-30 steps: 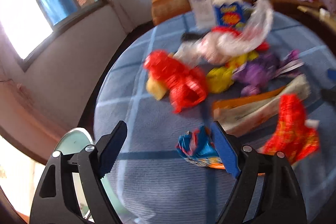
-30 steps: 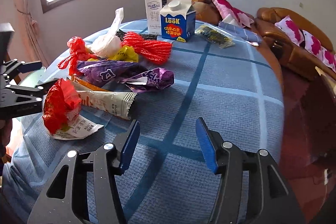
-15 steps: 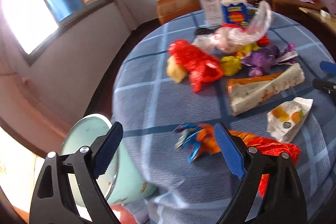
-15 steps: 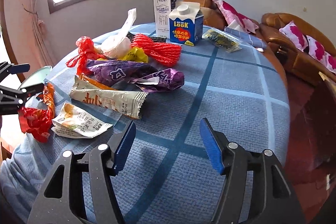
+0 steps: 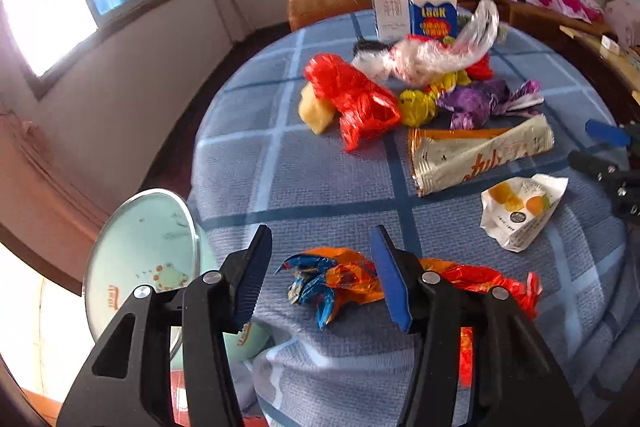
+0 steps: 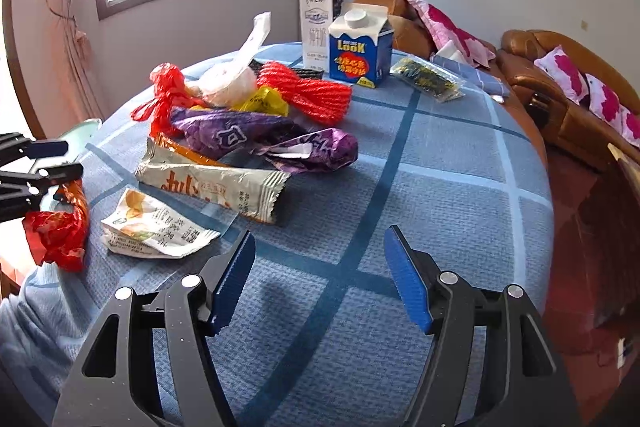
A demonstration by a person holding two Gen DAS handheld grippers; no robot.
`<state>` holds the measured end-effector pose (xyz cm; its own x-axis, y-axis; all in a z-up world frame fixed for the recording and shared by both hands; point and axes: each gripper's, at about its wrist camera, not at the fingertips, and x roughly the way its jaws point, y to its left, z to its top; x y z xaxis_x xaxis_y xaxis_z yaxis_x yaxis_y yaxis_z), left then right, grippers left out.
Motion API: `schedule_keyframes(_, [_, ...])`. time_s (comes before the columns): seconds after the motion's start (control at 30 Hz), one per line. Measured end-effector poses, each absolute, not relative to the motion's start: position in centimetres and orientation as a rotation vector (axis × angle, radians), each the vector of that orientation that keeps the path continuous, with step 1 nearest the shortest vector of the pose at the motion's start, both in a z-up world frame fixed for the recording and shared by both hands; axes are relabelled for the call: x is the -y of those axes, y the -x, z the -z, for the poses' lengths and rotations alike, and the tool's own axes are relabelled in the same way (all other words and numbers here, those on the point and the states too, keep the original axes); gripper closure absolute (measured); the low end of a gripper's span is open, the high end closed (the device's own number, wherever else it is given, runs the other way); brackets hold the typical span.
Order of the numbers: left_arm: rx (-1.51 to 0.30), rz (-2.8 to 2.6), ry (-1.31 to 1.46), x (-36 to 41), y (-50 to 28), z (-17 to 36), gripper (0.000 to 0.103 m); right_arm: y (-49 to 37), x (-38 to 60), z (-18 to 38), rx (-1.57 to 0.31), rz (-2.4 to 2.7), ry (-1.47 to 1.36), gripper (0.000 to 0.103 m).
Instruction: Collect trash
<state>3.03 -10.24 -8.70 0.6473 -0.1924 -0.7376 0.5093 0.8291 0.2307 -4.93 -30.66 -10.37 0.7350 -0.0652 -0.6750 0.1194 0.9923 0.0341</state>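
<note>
Dragged toward the table edge, the crinkled red-orange foil wrapper (image 5: pixel 340 283) is now lying lower centre between your wide-open, empty left gripper (image 5: pixel 320 275), beside the pale green bin (image 5: pixel 140 259); right gripper (image 6: pixel 320 279) is waiting open.

Your left gripper's (image 5: pixel 320 269) finger is covering the middle of the orange wrapper (image 5: pixel 352 277), and its red end (image 5: pixel 496 285) is disappearing behind the gripper body. The bin (image 5: pixel 140 251) is being cut by the counter (image 5: pixel 320 183) edge and your gripper. The clear bag (image 5: pixel 436 49) is blurring.
</note>
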Motion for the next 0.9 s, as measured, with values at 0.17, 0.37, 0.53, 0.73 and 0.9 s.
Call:
schedule_keyframes(0.17, [-0.732,0.386,-0.441,9.2,-3.2,7.8,0.031,5.1,30.5,10.2,-0.730,0.106,-0.068,0.036])
schedule_keyframes(0.37, [-0.690,0.461,-0.542,8.0,-2.0,7.7,0.028,5.3,30.6,9.9,-0.722,0.118,-0.061,0.036])
schedule_keyframes(0.53, [-0.682,0.510,-0.649,8.3,1.4,8.7,0.021,5.1,31.1,9.9,-0.722,0.136,-0.072,0.036])
schedule_keyframes(0.73, [-0.659,0.476,-0.536,13.3,0.5,8.5,0.020,5.2,31.6,9.8,-0.724,0.161,-0.073,0.036])
schedule_keyframes(0.9, [-0.678,0.439,-0.492,13.2,-1.2,8.0,0.021,5.6,31.7,9.2,-0.704,0.166,-0.061,0.036])
